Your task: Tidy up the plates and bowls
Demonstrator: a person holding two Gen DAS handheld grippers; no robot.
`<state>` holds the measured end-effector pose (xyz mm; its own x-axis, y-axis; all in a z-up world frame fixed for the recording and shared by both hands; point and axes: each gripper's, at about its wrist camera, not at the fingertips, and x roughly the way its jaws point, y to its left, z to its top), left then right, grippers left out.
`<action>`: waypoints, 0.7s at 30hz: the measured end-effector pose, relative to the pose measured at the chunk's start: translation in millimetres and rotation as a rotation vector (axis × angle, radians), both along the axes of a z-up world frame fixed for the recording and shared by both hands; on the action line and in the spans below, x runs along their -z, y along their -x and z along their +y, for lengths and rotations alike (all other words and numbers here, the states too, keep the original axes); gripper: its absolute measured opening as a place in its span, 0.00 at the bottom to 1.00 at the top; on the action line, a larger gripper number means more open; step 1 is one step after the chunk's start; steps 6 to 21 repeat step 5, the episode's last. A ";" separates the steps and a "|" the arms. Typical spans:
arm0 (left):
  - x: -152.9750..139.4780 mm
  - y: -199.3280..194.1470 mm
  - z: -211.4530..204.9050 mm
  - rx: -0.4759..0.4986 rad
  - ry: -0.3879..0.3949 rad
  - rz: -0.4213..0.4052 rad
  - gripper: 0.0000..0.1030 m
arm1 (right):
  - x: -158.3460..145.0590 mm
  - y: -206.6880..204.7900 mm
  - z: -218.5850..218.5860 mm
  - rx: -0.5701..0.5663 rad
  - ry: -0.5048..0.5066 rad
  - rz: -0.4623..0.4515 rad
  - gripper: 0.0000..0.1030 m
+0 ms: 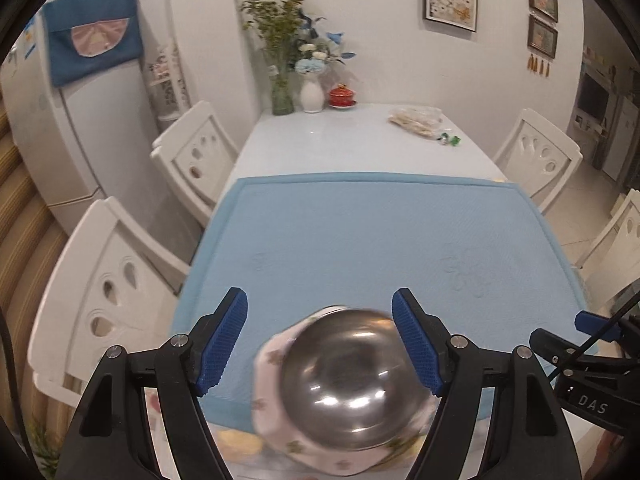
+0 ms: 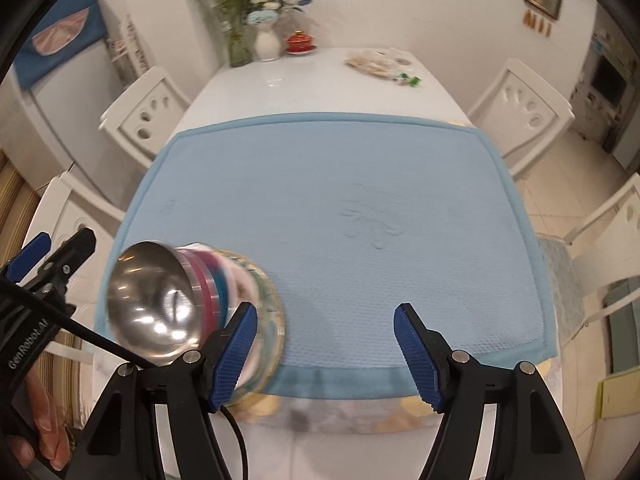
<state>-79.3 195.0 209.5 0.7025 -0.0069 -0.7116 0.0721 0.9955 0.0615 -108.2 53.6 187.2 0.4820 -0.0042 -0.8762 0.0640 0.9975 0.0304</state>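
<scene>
A stack of dishes stands at the near left corner of the blue mat [image 1: 360, 232]. On top is a shiny steel bowl [image 1: 352, 376], under it a pink floral dish [image 1: 272, 364]. From the right wrist view the steel bowl [image 2: 152, 304] sits on red and blue bowls [image 2: 210, 284] and a patterned glass plate [image 2: 270, 300]. My left gripper [image 1: 320, 300] hangs open above the stack, its pads apart from the bowl. My right gripper [image 2: 326, 312] is open over bare mat, with the stack just left of its left finger. Each gripper shows at the edge of the other's view: the left gripper [image 2: 52, 252], the right gripper [image 1: 572, 332].
At the far end of the white table [image 1: 340, 132] stand a glass vase [image 1: 282, 96], a white vase [image 1: 312, 94], a red lidded cup [image 1: 342, 96] and a bag of snacks [image 1: 416, 118]. White chairs [image 1: 192, 152] line both sides. A hand [image 2: 40, 432] holds the left gripper.
</scene>
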 end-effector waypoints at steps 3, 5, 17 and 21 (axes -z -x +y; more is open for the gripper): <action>-7.0 -3.4 -25.6 0.008 0.019 -0.034 0.72 | 4.0 -3.9 -29.8 0.028 0.003 0.000 0.67; -11.8 -5.8 -43.4 0.013 0.040 -0.051 0.73 | 9.6 -8.8 -51.3 0.041 0.015 -0.002 0.67; -11.8 -5.8 -43.4 0.013 0.040 -0.051 0.73 | 9.6 -8.8 -51.3 0.041 0.015 -0.002 0.67; -11.8 -5.8 -43.4 0.013 0.040 -0.051 0.73 | 9.6 -8.8 -51.3 0.041 0.015 -0.002 0.67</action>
